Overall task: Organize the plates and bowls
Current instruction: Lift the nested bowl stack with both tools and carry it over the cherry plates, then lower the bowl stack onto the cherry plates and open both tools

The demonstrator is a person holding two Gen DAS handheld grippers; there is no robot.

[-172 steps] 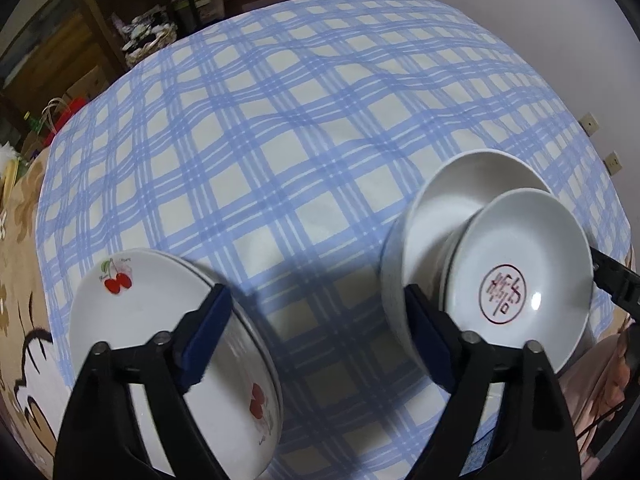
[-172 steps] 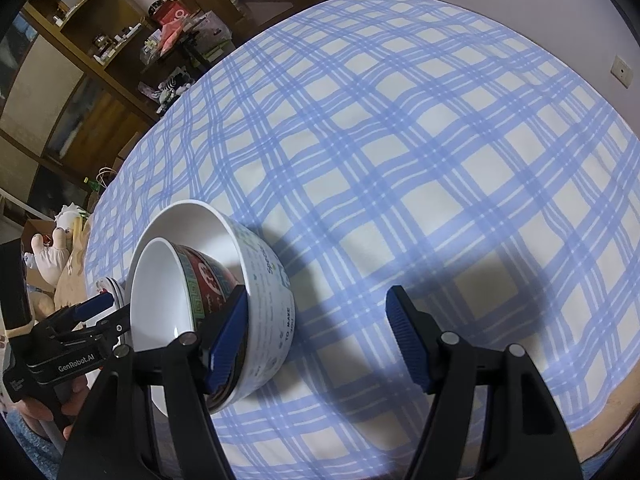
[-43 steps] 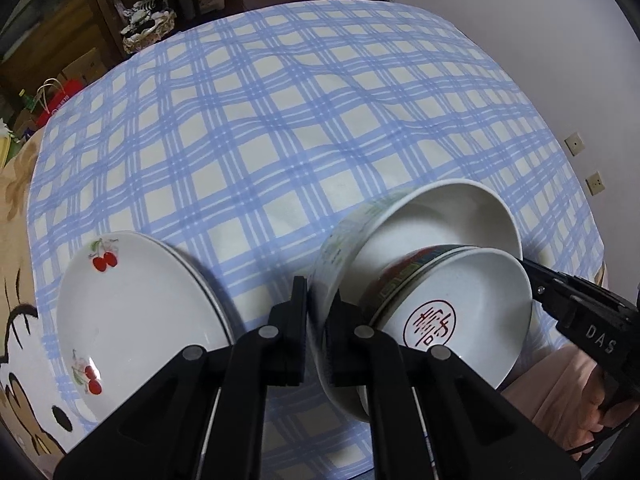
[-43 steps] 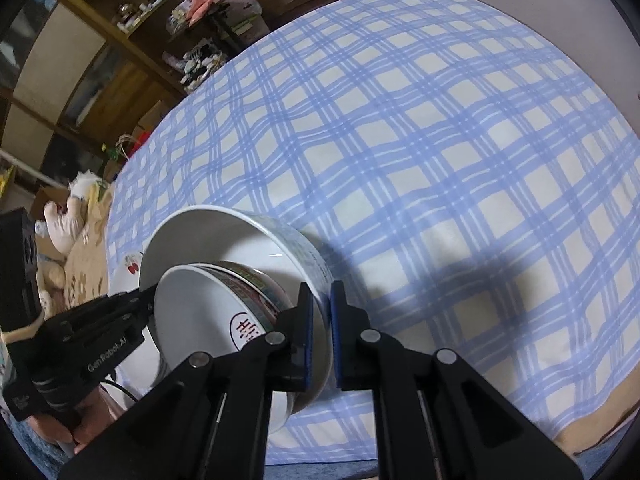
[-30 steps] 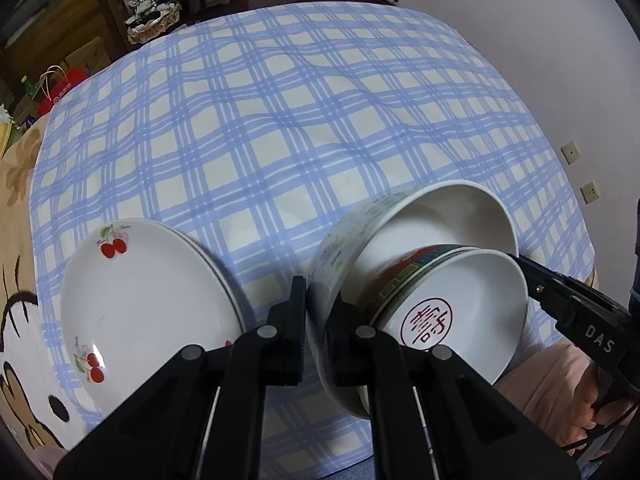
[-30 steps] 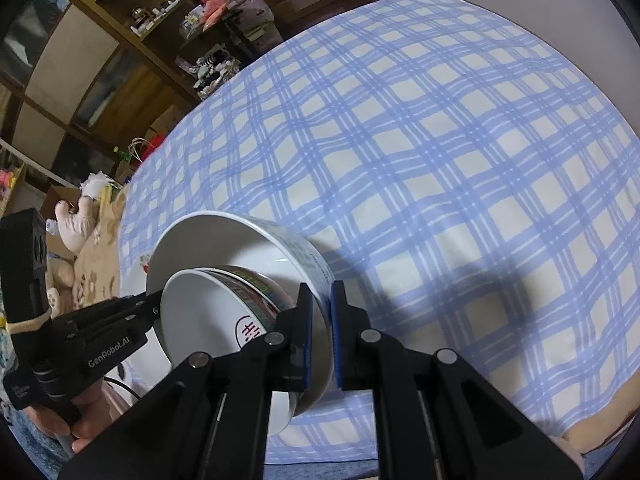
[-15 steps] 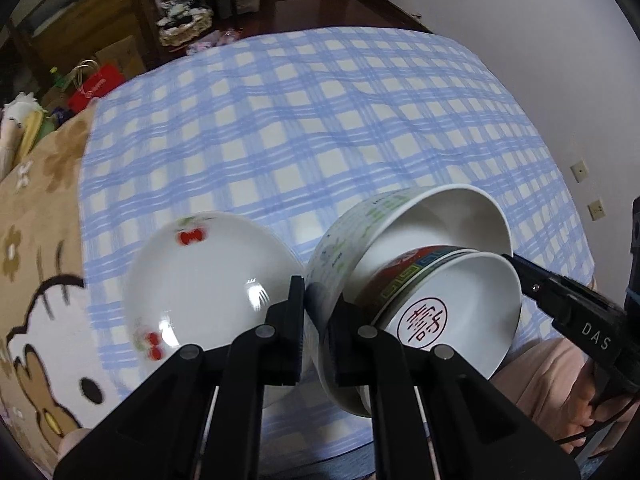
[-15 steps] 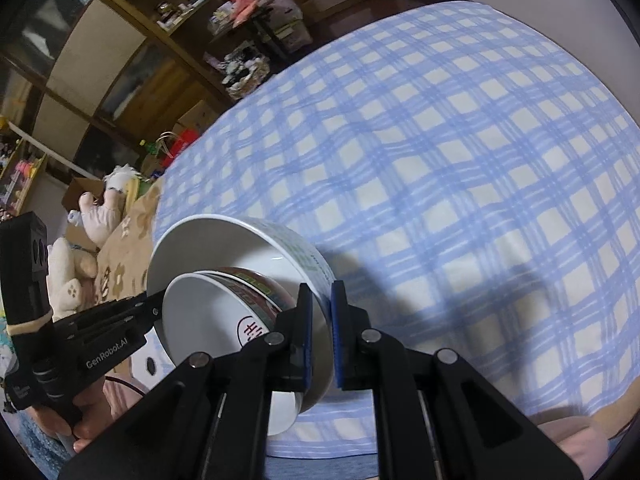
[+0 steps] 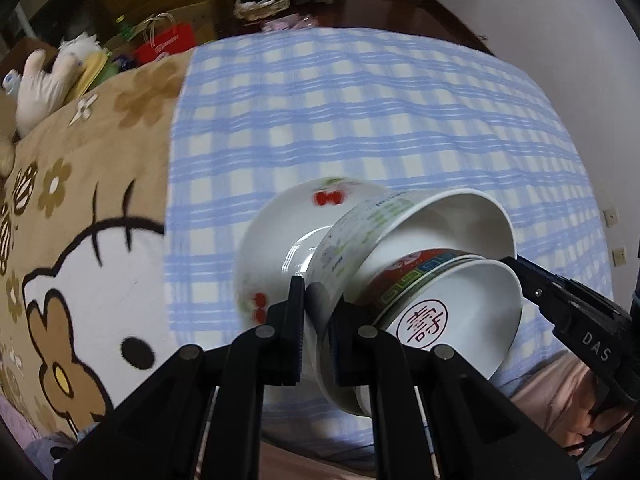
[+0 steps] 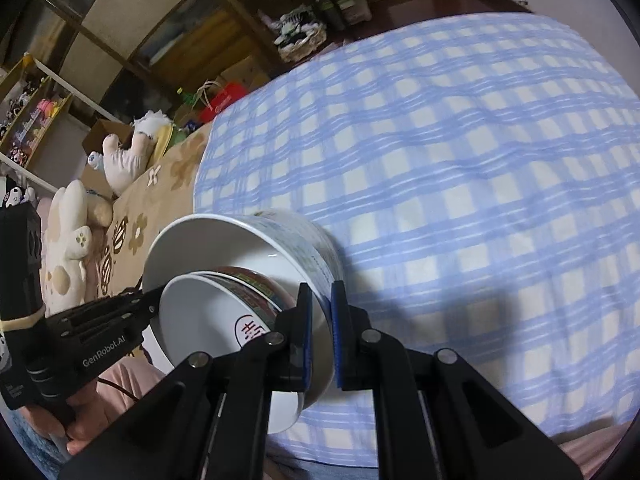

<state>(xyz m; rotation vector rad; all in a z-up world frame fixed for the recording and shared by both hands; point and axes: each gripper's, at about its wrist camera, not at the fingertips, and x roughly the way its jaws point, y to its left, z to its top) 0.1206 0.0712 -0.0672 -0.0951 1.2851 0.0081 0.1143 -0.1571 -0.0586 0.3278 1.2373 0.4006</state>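
Note:
Both grippers hold one large white bowl with green print on its outside, tilted and off the table. My left gripper is shut on its near rim. My right gripper is shut on the opposite rim and shows as a black jaw in the left wrist view. Nested inside are smaller bowls with a red and green band and a red seal mark. A cherry-patterned plate lies on the checked cloth, partly hidden behind the bowl. The left gripper also shows in the right wrist view.
The blue checked tablecloth covers the table. A brown cartoon blanket lies to the left, with plush toys beyond it. Shelves and a red bag stand at the back. A hand holds the left gripper.
Both grippers have carried the bowl stack to the left. The cherry plate, earlier left of the bowl, now lies partly behind it. The blanket has come into view.

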